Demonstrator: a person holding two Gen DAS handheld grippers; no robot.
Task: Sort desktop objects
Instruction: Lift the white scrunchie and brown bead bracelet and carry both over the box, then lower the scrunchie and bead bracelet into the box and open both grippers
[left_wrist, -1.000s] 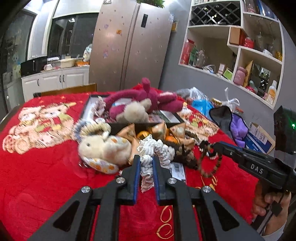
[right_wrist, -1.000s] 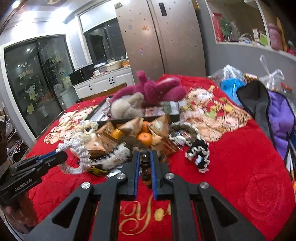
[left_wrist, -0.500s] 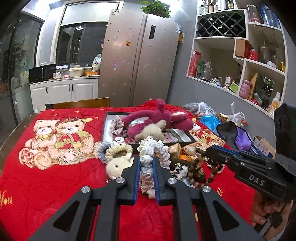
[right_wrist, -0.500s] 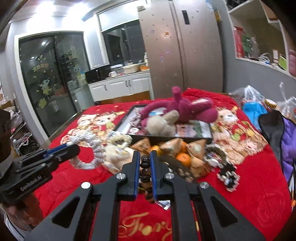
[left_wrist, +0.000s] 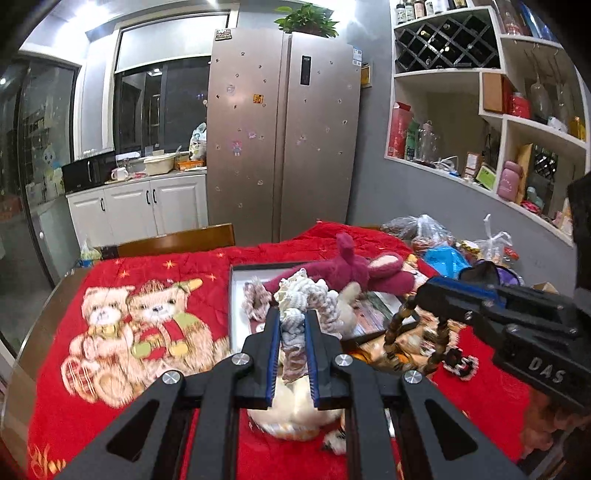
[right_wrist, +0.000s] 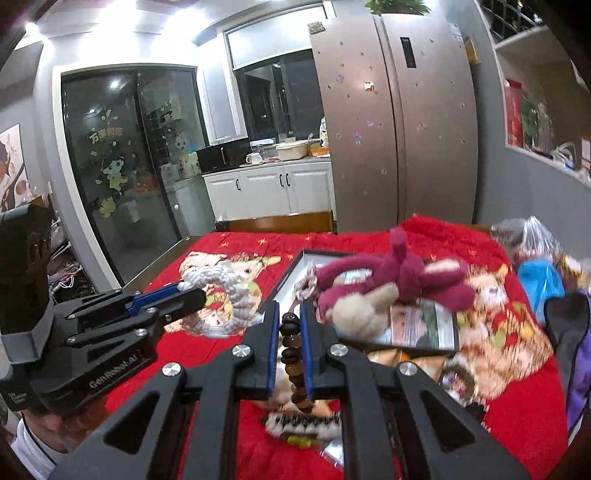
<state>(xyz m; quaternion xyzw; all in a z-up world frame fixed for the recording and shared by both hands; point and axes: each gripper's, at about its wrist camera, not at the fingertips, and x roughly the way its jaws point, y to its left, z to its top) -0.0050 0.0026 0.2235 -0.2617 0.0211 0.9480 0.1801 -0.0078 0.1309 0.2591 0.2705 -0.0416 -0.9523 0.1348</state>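
Note:
My left gripper (left_wrist: 291, 321) is shut on a white knitted rope ring (left_wrist: 301, 295) and holds it in the air above the red table. It also shows in the right wrist view (right_wrist: 225, 299), hanging from the left gripper (right_wrist: 192, 291). My right gripper (right_wrist: 289, 317) is shut on a brown bead bracelet (right_wrist: 291, 354), lifted above the table. In the left wrist view the bracelet (left_wrist: 397, 328) hangs from the right gripper (left_wrist: 424, 291). A black tray (right_wrist: 456, 332) lies beyond, with a maroon plush toy (right_wrist: 402, 277) on it.
A cream plush toy (left_wrist: 295, 413) lies under my left gripper. Wrapped snacks and oranges (right_wrist: 406, 360) sit in front of the tray. Bags (left_wrist: 443, 254) and a purple pouch (right_wrist: 576, 332) lie at the right. A fridge (left_wrist: 280, 140) and a chair back (left_wrist: 177, 240) stand behind the table.
Both grippers have risen from the pile and moved forward toward the tray, each carrying its object. The rope ring and the bracelet now hang clear of the table.

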